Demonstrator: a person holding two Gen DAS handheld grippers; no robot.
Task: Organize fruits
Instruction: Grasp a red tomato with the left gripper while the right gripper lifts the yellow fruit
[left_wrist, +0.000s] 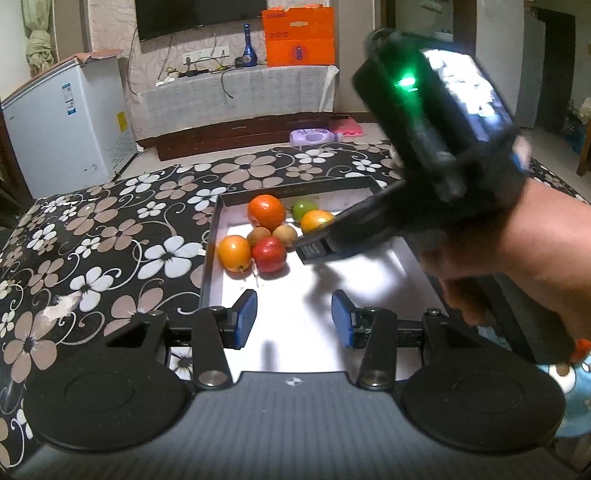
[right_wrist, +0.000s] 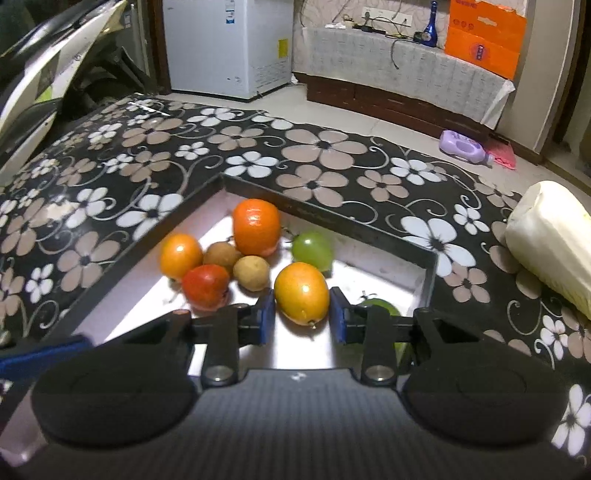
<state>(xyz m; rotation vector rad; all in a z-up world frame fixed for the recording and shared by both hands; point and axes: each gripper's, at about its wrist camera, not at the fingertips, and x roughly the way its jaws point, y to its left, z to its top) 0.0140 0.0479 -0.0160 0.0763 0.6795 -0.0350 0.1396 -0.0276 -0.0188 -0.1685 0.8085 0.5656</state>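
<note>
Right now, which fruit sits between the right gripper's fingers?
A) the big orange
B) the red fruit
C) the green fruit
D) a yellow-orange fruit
D: in the right wrist view the yellow-orange fruit sits between the right gripper pads, over the tray; whether they touch it is unclear.

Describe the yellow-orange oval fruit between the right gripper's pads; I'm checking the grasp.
The yellow-orange oval fruit is smooth and glossy, yellower low down, redder orange on top, with a small stem nub at its near end. It sits in the white dark-rimmed tray, between the blue pads of the right gripper. The pads flank it closely; whether they press it, or whether it is lifted, cannot be told. Nearby fruits look apart from it.
</note>
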